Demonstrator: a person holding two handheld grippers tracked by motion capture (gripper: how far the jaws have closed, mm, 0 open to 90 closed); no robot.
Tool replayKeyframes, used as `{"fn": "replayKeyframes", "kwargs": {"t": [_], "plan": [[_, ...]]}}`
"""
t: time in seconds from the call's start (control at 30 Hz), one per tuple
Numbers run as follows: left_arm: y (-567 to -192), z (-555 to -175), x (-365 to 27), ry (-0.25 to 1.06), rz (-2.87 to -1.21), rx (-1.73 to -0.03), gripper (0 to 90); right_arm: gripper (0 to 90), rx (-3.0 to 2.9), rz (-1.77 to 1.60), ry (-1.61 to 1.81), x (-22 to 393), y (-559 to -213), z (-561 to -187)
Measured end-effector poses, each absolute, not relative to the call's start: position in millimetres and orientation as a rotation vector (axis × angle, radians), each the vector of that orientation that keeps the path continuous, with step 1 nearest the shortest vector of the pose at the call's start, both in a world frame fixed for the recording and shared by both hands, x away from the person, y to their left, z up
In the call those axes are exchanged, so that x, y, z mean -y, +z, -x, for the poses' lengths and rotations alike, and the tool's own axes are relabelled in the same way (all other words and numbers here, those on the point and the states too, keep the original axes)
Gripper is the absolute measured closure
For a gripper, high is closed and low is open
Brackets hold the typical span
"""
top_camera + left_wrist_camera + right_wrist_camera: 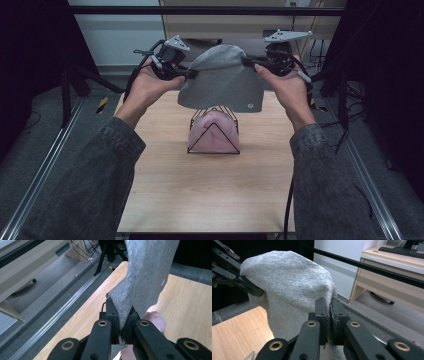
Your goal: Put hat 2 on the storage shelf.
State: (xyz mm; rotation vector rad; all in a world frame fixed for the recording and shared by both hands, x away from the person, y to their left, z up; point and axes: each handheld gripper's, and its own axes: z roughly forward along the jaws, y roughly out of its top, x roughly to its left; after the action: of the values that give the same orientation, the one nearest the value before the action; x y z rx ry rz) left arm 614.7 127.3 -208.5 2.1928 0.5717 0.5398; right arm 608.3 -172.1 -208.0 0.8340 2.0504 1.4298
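Above the pink hat (pixel 214 131) on its wire stand (pixel 213 150), your left claw (pixel 192 74) at 9 o'clock and right claw (pixel 248 62) at 3 each clench the grey beanie (pixel 222 80), spreading it, likely to cap the stand.

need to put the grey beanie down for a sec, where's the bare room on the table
The widest bare wood lies between the wire stand and the near table edge, flanked by the two sleeves. Narrower bare strips run left and right of the stand. The far middle is crowded: the grey beanie hangs there over the stand and its pink hat, pinched between the left gripper and right gripper.
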Motion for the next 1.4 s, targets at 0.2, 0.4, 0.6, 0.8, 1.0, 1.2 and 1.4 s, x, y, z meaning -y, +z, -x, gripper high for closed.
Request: {"fn": "replayKeyframes", "kwargs": {"t": [0.2, 0.4, 0.6, 0.8, 1.0, 1.2, 1.4], "plan": [[-225, -625, -127, 0.554, -2.206, -0.602, 86.8, 86.0, -2.053, -0.859, 1.429, 169, -222, -620], [-240, -632, -129, 0.534, -2.224, -0.614, 86.9, 86.0, -2.074, -0.886, 1.416, 164, -239, -630], [-253, -635, -133, 0.537, -2.222, -0.627, 86.9, 86.0, -2.091, -0.903, 1.420, 162, -254, -633], [-264, -637, -135, 0.517, -2.236, -0.643, 86.9, 86.0, -2.112, -0.916, 1.409, 158, -264, -635], [-266, -639, -137, 0.521, -2.237, -0.652, 86.9, 86.0, -2.125, -0.916, 1.400, 156, -271, -636], [-247, -641, -133, 0.560, -2.207, -0.639, 86.9, 86.1, -2.080, -0.907, 1.410, 158, -252, -638], [-235, -643, -128, 0.583, -2.184, -0.623, 86.9, 86.1, -2.058, -0.905, 1.416, 163, -239, -640]]}}
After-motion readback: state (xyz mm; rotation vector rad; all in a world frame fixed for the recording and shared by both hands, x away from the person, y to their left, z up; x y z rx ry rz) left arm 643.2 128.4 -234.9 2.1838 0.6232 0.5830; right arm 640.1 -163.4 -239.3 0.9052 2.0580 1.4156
